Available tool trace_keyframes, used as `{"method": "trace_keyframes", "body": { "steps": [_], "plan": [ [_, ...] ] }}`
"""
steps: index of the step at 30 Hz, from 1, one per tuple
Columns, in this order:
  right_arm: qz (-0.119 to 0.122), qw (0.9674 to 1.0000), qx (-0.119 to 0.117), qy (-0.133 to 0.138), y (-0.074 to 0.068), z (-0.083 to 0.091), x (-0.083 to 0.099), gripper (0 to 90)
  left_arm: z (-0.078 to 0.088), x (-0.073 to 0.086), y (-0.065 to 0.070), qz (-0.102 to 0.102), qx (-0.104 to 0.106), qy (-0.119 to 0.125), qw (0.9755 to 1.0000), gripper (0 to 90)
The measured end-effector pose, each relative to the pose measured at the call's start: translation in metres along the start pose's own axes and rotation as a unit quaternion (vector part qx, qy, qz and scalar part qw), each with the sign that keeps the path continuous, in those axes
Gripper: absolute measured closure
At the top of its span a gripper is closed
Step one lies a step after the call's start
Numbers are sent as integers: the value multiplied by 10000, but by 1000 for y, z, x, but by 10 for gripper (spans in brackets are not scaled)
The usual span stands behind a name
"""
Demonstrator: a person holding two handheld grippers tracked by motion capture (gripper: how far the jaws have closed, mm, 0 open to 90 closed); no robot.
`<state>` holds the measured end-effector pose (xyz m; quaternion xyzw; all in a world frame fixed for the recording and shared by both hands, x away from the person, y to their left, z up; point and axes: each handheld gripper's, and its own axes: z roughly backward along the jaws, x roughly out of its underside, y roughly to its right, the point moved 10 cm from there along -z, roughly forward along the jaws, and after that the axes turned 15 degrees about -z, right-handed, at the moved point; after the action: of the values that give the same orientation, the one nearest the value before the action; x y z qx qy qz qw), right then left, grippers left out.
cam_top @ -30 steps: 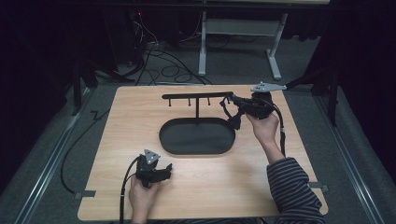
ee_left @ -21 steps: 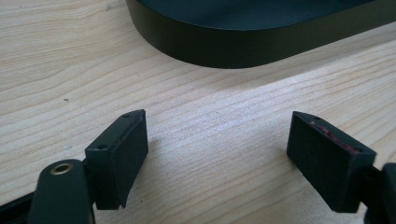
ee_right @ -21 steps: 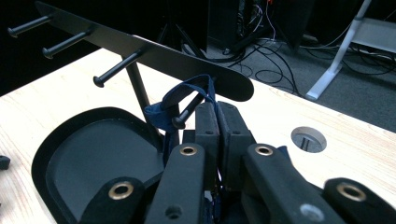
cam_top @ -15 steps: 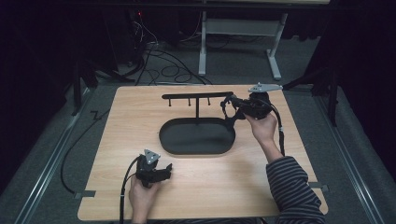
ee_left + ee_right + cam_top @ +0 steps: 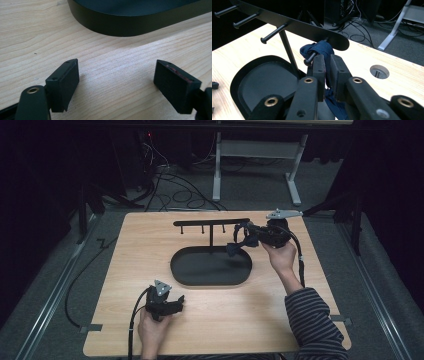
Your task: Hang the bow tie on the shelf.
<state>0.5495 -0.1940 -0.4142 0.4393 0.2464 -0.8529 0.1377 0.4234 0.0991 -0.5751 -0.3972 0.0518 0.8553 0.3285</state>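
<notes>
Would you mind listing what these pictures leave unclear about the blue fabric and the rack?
- Blue fabric: right gripper view, its middle is hidden between the right tool's jaws; its lower end is cut off by the bottom edge.
- Same fabric: high view, too small and dark to tell what item it is.
- Peg through the fabric: the wrap hides how far the loop sits on it.
- Tray: left gripper view, top edge cuts it off.

A person is wearing a dark striped sleeve and wielding two black grippers, left gripper and right gripper, each showing brass-ringed screw holes, grey triangular plates and trailing black cables.
</notes>
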Motion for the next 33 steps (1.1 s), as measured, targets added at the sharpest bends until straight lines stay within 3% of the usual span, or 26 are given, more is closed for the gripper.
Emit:
{"method": "trace_keyframes", "body": {
  "steps": [17,25,33],
  "plan": [
    [29,9999,-29,159,-3,23,-5,799,0,0,0,1,-1,2,10000,209],
    [1,9992,68,388,4,36,-5,725,0,0,0,-1,-4,0,10000,208],
    [-111,9991,10,399,8,45,-3,682,0,0,0,-2,-4,0,10000,208]
  ]
}}
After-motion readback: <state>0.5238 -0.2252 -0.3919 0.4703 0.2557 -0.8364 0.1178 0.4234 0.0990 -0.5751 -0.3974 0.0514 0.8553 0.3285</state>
